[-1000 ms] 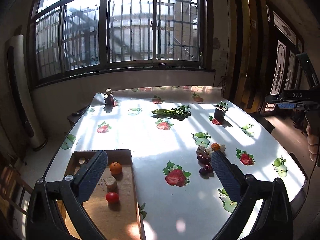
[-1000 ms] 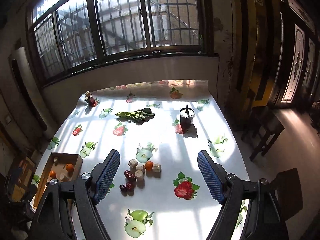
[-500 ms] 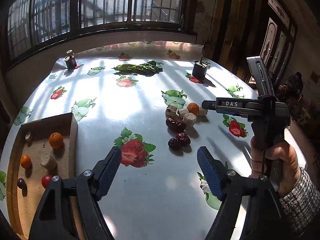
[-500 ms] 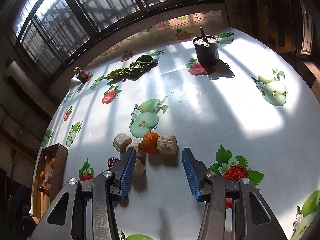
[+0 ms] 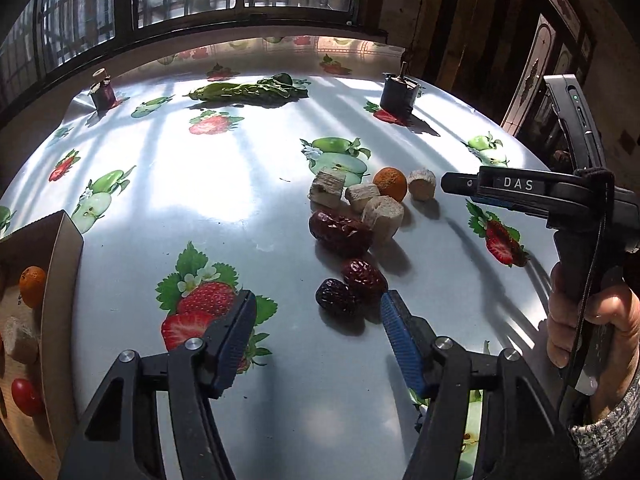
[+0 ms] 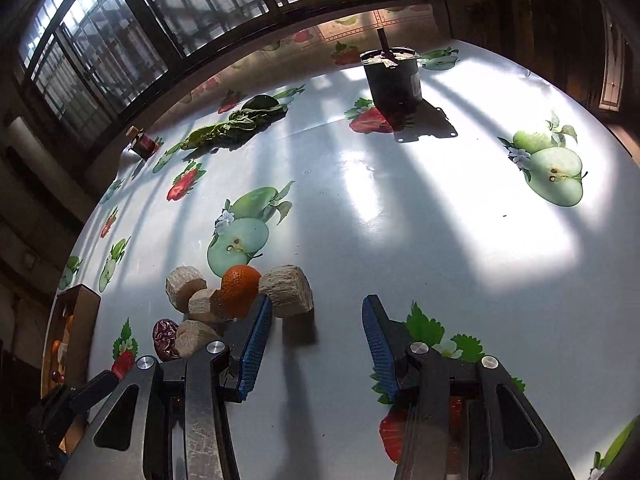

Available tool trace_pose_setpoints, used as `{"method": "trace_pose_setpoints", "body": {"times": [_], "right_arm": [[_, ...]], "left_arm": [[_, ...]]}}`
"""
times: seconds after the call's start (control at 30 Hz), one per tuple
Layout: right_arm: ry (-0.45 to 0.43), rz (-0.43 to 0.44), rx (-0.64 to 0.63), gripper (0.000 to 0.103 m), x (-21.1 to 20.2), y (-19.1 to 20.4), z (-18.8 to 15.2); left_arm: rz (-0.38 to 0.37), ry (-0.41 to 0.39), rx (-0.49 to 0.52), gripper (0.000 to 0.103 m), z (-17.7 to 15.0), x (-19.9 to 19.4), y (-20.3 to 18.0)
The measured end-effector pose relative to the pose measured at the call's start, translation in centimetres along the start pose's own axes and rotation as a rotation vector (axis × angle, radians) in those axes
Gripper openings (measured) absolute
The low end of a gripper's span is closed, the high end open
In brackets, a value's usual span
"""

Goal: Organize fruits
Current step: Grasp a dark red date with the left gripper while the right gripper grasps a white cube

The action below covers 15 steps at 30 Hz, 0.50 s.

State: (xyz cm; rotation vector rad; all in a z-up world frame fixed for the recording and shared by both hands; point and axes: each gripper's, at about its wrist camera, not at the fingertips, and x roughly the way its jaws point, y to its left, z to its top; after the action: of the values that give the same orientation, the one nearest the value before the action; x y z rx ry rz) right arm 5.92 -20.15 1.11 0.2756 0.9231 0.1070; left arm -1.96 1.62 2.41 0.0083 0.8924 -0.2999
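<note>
A pile of loose pieces lies mid-table: an orange (image 5: pixel 390 183) (image 6: pixel 239 287), several beige cut chunks (image 5: pixel 382 213) (image 6: pixel 286 289), and three dark red dates (image 5: pixel 341 233). My left gripper (image 5: pixel 318 314) is open, low over the table, with the smallest dark date (image 5: pixel 336 298) just ahead between its fingertips. My right gripper (image 6: pixel 318 320) is open, its left finger (image 6: pixel 258 330) beside a beige chunk and the orange. The right gripper's body also shows in the left wrist view (image 5: pixel 560 200).
A cardboard box (image 5: pixel 60 280) (image 6: pixel 76 320) at the left edge holds an orange, a beige chunk and a red tomato. A dark pot (image 6: pixel 394 78) (image 5: pixel 398 94), leafy greens (image 5: pixel 248 90) (image 6: pixel 236 122) and a small jar (image 5: pixel 102 92) stand farther back.
Both grippers have moved down and in toward the pile. The left swung right from the box to the dates. The right closed on the orange and chunks.
</note>
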Motion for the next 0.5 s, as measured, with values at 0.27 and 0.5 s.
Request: {"method": "trace_pose_setpoints", "body": {"times": [0.27,0.5], "right_arm": [[-0.002,0.135,0.08,0.051,0.3,-1.2,0.6],[0.002,0.129,0.015,0.051,1.8,1.4,0.5]], "left_arm": [[-0.051,-0.025,0.079,0.045,0.4,0.1,-1.2],[-0.088,0.022,0.059,0.034,0.3,2.0,-0.9]]}}
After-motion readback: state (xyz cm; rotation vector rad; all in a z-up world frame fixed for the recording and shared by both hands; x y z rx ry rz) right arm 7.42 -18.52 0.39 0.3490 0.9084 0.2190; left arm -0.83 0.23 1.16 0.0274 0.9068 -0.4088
